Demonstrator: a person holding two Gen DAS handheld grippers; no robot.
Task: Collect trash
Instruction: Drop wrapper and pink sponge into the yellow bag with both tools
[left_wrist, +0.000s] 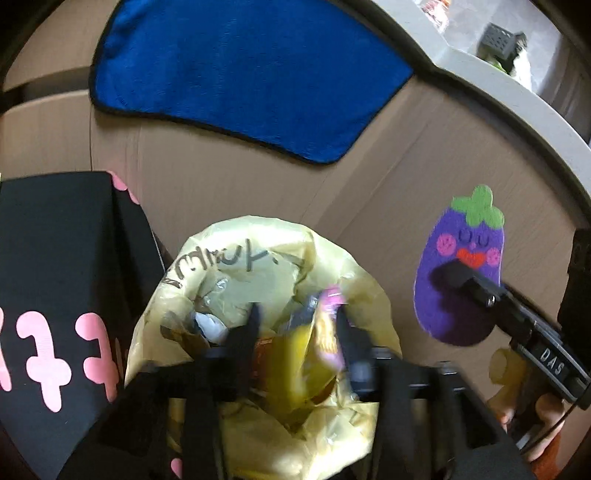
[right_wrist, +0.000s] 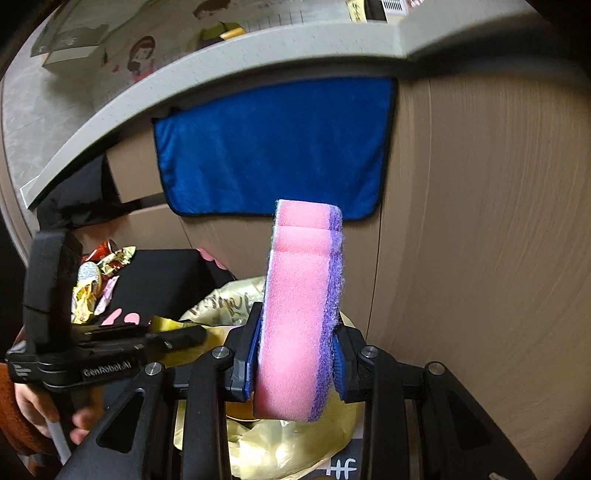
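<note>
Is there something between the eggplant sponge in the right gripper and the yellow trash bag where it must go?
Nothing visible blocks it. The sponge sits clamped in the right gripper, above and beside the open yellow bag; the left gripper hangs over the bag's mouth.

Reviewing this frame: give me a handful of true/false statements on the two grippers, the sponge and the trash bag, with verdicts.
1. The right gripper is clamped on an eggplant-shaped sponge. True.
2. The sponge already lies inside the yellow trash bag. False: it is held in the air, beside the bag.
3. The left gripper hangs over the bag's open mouth with its jaws apart. True.
4. The trash bag is empty. False: wrappers show inside it.
5. A red towel hangs on the cabinet front. False: the hanging cloth is blue.
</note>
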